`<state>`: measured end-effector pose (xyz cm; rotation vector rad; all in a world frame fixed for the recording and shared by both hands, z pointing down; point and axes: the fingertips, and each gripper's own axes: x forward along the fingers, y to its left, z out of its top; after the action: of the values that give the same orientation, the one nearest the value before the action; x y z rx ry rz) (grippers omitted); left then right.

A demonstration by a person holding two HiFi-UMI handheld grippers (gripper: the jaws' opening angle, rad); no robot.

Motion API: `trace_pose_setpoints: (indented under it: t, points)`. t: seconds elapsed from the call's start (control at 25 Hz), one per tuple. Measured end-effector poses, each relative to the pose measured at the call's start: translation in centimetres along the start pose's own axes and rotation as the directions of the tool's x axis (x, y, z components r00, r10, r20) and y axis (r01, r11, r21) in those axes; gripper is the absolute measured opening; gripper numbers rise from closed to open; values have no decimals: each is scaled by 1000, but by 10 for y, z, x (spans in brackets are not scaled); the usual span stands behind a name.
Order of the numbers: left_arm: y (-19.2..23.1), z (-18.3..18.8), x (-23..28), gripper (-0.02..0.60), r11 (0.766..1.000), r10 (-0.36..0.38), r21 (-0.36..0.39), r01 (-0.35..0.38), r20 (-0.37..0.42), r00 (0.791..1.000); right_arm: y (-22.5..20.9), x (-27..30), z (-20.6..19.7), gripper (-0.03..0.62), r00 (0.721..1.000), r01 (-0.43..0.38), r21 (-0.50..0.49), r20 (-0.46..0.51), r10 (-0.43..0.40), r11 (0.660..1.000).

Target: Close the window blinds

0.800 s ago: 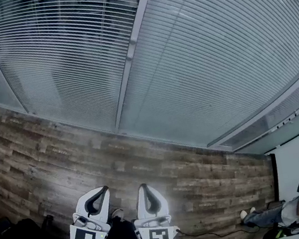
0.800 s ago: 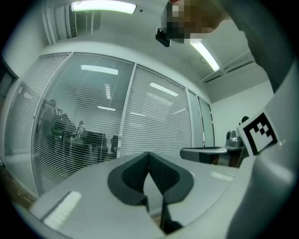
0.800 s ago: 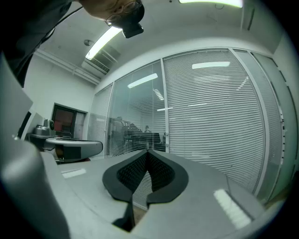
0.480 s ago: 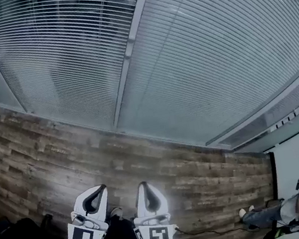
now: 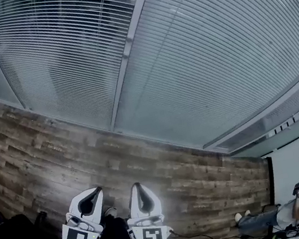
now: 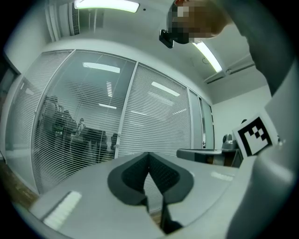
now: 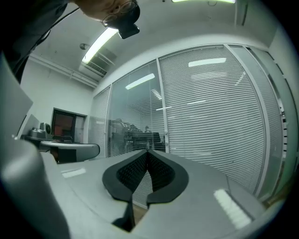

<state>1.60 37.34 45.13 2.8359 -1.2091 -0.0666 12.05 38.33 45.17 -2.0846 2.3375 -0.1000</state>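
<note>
Two panels of white window blinds hang on a glass wall. The left blind [image 5: 52,53] has its slats part-open, and dark figures show through it [image 6: 79,130]. The right blind [image 5: 211,48] looks opaque, slats turned flat [image 7: 210,112]. My left gripper [image 5: 96,190] and right gripper [image 5: 136,185] are side by side low in the head view, above the floor and well short of the blinds. Each is shut with nothing between its pads, as the left gripper view [image 6: 149,154] and the right gripper view [image 7: 147,151] show. No cord or wand is visible.
A metal mullion [image 5: 126,51] separates the two blinds. Wooden plank floor [image 5: 40,147] runs to the wall's base. A person [image 5: 292,214] sits at the lower right, with a thin cable [image 5: 204,237] on the floor nearby. A desk with a monitor [image 7: 63,126] stands to the left.
Both grippers have slid slightly down and left in the head view, still shut and empty. The view of the blinds has shifted a little; the slats look unchanged.
</note>
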Motion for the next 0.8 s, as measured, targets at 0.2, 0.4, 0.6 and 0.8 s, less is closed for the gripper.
trace_pose_setpoints:
  t: [0.2,0.4,0.6,0.8]
  points:
    - [11,-3,-7,2,1000,5,-25,-6,-9,1000,7,3,-8,14,1000,-11,4,-9,11,1000]
    - [20,-2,1,2,1000,-4,-15,4,14,1000,3,12,-8,14,1000,26,-10,-11,-26,1000]
    - [45,0,35,2,1000,-20,-19,21,43,999,-6,49,-5,15,998,51,-38,-18,-52,998]
    - [67,12,89,2,999,-38,-13,39,70,997,-29,101,4,15,997,70,-44,-20,-71,997]
